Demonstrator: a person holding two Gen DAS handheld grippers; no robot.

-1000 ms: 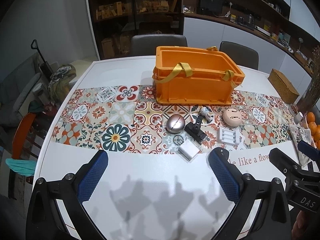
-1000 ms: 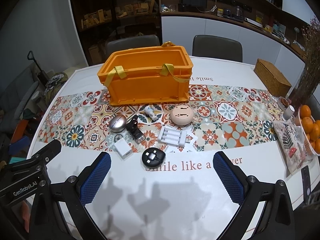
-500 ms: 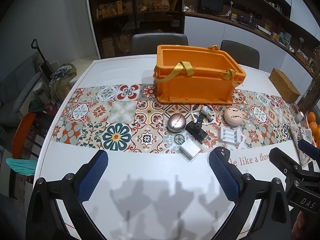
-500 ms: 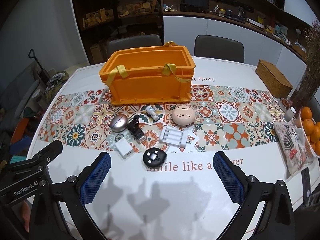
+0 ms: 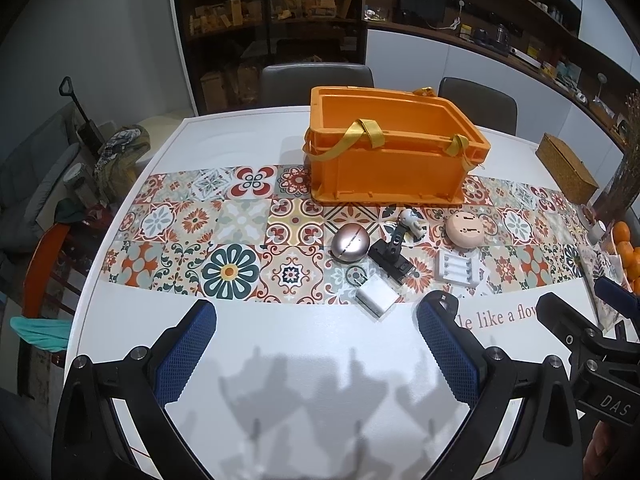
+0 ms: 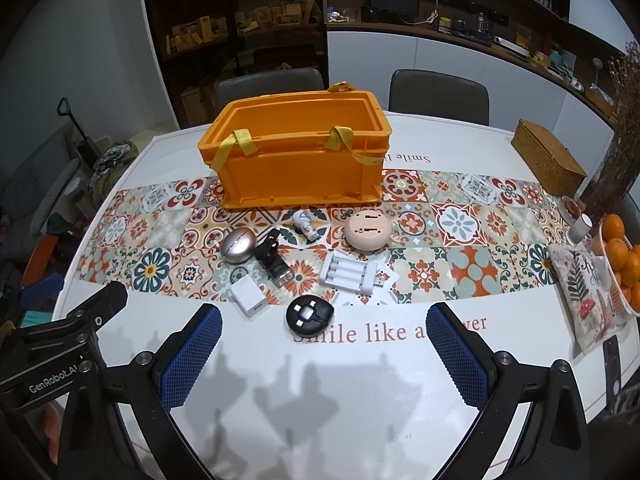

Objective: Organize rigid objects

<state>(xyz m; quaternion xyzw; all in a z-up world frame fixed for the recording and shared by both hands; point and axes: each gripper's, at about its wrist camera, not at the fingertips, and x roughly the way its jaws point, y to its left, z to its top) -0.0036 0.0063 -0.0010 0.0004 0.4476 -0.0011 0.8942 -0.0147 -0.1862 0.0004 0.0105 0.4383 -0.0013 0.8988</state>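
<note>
The orange crate [image 6: 296, 156] stands on the patterned runner, far ahead of both jaw sets. Between crate and jaws lie the silver egg-shaped case [image 6: 239, 245], white adapter [image 6: 249, 296], battery charger [image 6: 352, 272] and black round cable reel [image 6: 309, 315]. Left gripper [image 5: 316, 340] and right gripper [image 6: 324, 344]: jaws spread wide, holding nothing.

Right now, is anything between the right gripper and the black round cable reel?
Nothing visible. The right gripper is open, and only bare white table lies between it and the black round cable reel.
</note>
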